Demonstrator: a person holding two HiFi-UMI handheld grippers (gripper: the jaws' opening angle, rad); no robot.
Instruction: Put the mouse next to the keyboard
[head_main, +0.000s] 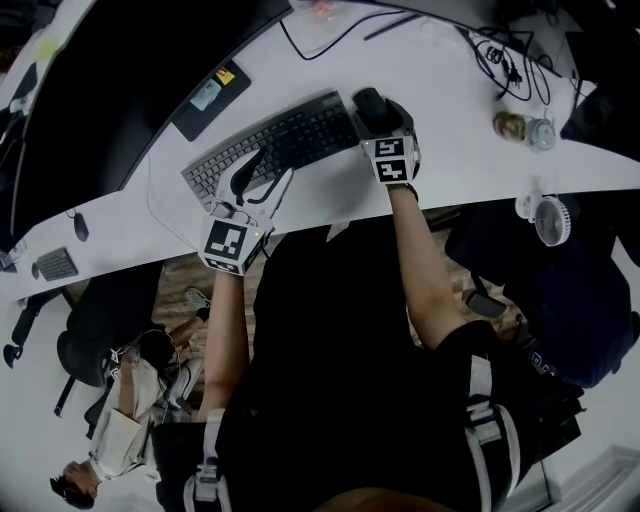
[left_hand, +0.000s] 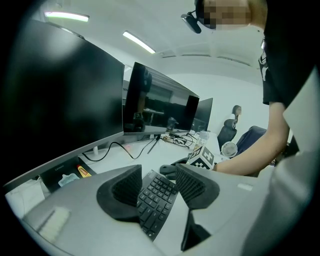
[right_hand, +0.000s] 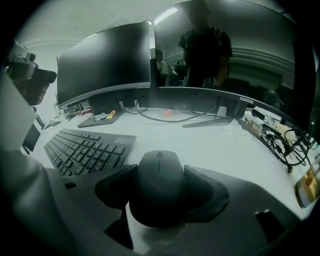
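Note:
The black mouse (right_hand: 159, 180) lies on the white desk (head_main: 450, 100) just right of the black keyboard (head_main: 290, 140), and its tail sits between the jaws of my right gripper (right_hand: 160, 195). Both pads lie against the mouse's sides. In the head view the right gripper (head_main: 382, 118) covers most of the mouse (head_main: 370, 100). My left gripper (head_main: 262, 172) hovers over the keyboard's near edge with its jaws apart and nothing held. In the left gripper view the keyboard (left_hand: 156, 200) shows through the gap, with the mouse (left_hand: 169, 171) beyond it.
Large dark monitors (right_hand: 105, 65) stand along the desk's far side. Cables (head_main: 500, 50) and a small bottle (head_main: 522, 128) lie at the far right, and a small white fan (head_main: 550, 218) sits by the desk's near edge. A black pad (head_main: 210, 95) holds small items left of the keyboard.

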